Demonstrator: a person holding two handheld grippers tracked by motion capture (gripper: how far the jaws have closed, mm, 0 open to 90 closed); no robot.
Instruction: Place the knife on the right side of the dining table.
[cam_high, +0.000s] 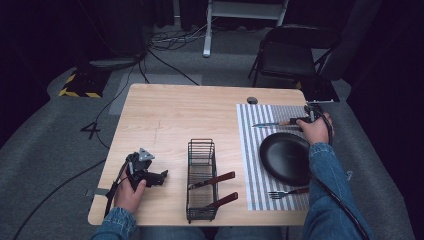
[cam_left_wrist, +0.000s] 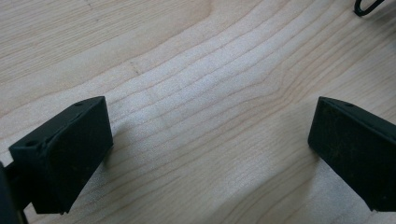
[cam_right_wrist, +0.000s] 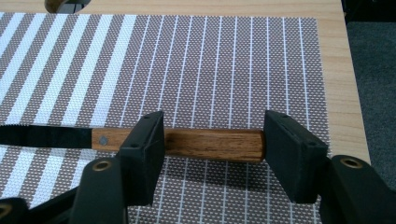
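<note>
Table (cam_high: 165, 115), light wood; striped placemat (cam_high: 250, 150) on its right side, carrying black plate (cam_high: 285, 157). Knife (cam_right_wrist: 140, 140) lies on the placemat beyond the plate, wooden handle between the right gripper (cam_right_wrist: 212, 154) jaws, which stand open around it. Right hand (cam_high: 316, 131) reaches forward. Left gripper (cam_left_wrist: 210, 149) open, empty, low over bare wood.

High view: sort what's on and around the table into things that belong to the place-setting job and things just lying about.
Belonging to the job:
- wooden-handled knife between the right gripper jaws
- striped placemat
- black plate
- fork
- wire cutlery basket with two wooden-handled utensils
- left gripper, open over bare table

Just lying about:
- folding chair
- floor cables
</note>
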